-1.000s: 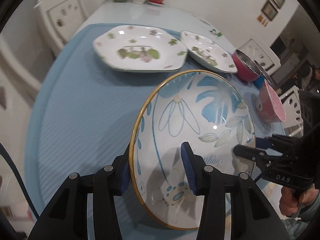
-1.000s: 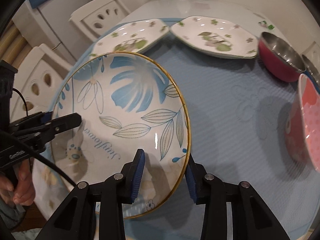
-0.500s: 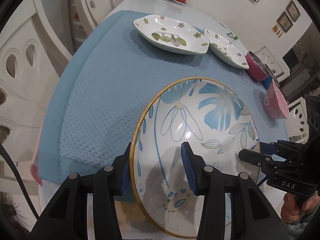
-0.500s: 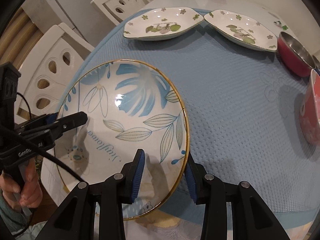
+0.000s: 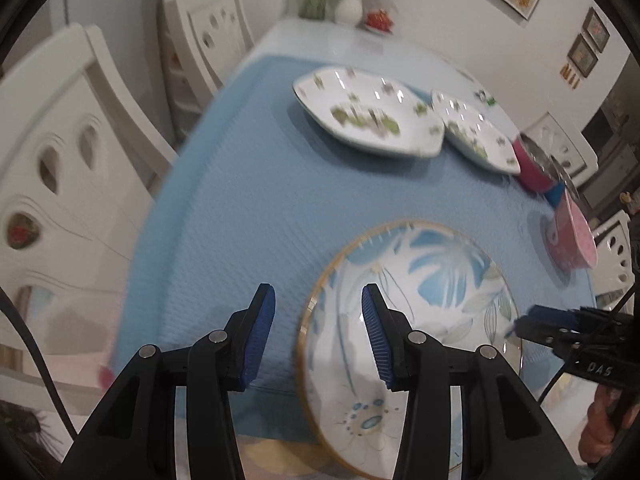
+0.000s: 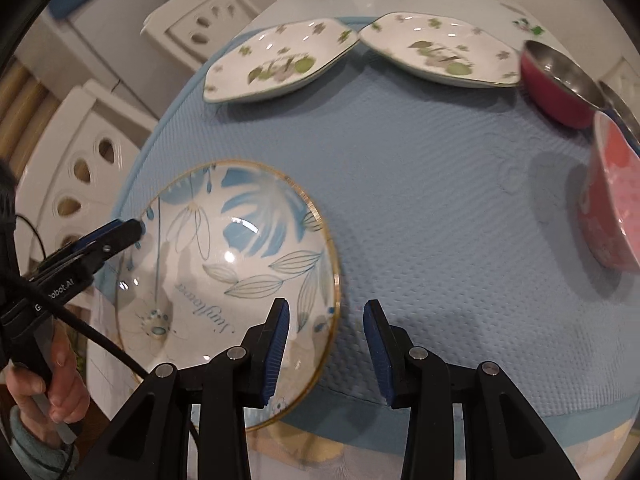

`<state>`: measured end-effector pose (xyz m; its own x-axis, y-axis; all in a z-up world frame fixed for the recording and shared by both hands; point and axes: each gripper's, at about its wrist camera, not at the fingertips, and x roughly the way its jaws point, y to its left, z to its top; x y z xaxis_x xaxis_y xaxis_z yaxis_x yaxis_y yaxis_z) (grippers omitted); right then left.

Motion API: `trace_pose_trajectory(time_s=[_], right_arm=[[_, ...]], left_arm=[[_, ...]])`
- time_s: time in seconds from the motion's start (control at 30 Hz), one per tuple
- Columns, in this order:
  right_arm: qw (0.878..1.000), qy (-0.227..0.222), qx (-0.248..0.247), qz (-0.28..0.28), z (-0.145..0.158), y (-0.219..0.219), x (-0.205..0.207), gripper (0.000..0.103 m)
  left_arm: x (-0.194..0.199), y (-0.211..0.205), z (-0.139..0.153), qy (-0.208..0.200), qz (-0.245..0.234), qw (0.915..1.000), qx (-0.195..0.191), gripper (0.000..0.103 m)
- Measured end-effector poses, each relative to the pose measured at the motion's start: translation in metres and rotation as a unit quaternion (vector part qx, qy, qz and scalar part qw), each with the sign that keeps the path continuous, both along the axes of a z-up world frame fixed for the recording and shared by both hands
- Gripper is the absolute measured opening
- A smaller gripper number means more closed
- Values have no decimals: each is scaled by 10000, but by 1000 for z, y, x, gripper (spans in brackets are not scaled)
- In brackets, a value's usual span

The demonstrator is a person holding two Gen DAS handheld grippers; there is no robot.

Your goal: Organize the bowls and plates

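A round plate with blue leaves and a gold rim lies at the near edge of the blue mat, partly over its front edge. My left gripper straddles the plate's left rim, jaws apart, pads not pressing on it. At the opposite rim my right gripper stands the same way, with a gap beside the rim. Each gripper's tip shows in the other view, right gripper and left gripper, at the plate's edge. Two white plates with green flowers lie side by side at the back.
A red steel-lined bowl and a pink bowl stand at the mat's right side. White chairs flank the table's left. A vase and small items sit at the far end. A person's hand holds the left gripper's handle.
The blue-leaf plate, tilted up between both grippers before, now lies lower and flatter on the mat. Both grippers have drawn outward, so the rim no longer touches their pads.
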<state>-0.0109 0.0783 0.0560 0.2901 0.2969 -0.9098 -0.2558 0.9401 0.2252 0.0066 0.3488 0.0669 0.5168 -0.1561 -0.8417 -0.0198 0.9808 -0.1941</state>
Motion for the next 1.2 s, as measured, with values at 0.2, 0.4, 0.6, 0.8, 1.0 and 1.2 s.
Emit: trace_pose_trajectory(time_s=[0.2, 0.4, 0.6, 0.8, 1.0, 1.2], right_arm=[[9982, -600, -17, 16, 38, -7, -16, 38], [9913, -1250, -364, 212, 67, -15, -41, 44], [9885, -1435, -371, 301, 81, -46, -69, 51], [9915, -1283, -10, 216, 80, -82, -87, 53], [9930, -1155, 217, 97, 77, -99, -95, 53], [9919, -1249, 239, -38, 89, -96, -88, 53]], left_arm=[[-6, 6, 42, -426, 258, 9987, -64, 44], [-14, -24, 83, -783, 258, 9966, -86, 45], [-34, -67, 110, -964, 205, 9951, -44, 50], [-69, -94, 124, -985, 384, 9944, -26, 65], [-95, -99, 128, -906, 529, 9944, 84, 66], [-95, -79, 131, -985, 651, 9930, -79, 71]])
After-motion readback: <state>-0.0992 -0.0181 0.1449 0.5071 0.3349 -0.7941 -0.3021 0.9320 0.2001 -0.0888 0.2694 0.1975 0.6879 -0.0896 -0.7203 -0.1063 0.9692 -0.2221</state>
